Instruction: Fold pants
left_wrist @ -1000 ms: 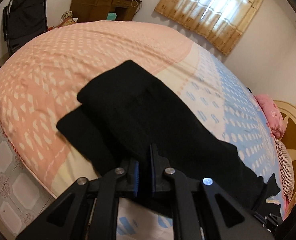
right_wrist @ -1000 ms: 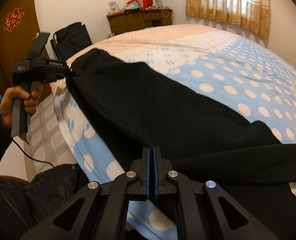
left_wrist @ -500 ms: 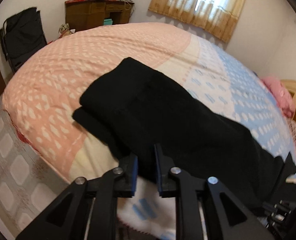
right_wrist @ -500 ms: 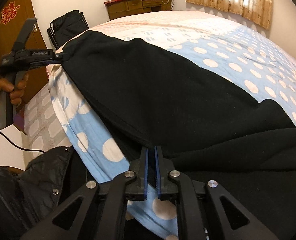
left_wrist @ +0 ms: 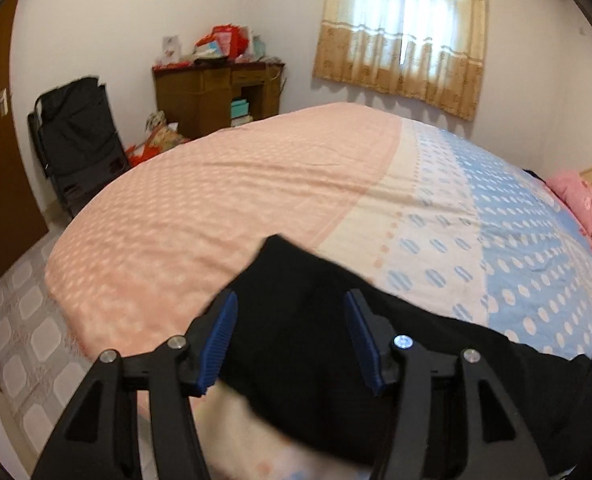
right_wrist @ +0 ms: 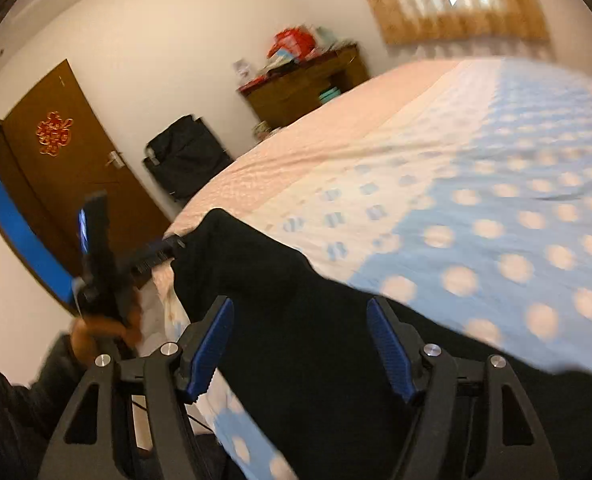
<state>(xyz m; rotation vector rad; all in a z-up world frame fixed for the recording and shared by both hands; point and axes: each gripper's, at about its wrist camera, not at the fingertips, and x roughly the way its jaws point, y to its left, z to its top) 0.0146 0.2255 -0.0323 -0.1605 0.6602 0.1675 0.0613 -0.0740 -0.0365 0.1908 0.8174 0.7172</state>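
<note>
Black pants [left_wrist: 320, 344] are seen on the bed [left_wrist: 224, 200] between the opening, released jaws of the left gripper [left_wrist: 292, 344] and right gripper [right_wrist: 300, 346].

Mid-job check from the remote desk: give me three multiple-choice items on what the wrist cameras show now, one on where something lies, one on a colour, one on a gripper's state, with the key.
1. Where do the pants lie?
A. On the floor tiles
B. On the bed, near its closest edge
C. Over the black chair

2. What colour are the pads on the left gripper?
A. Blue
B. Red
C. White

3. How does the right gripper stand?
A. Clamped on a pink pillow
B. Shut with nothing in it
C. Jaws apart, not pressing the pants

Key: 1 B, the black cloth rests on the bedspread just ahead of both grippers. 2 A, both ribbed pads are blue. 3 C, its jaws are opening, with black cloth seen between them but clear of the pads.
</note>
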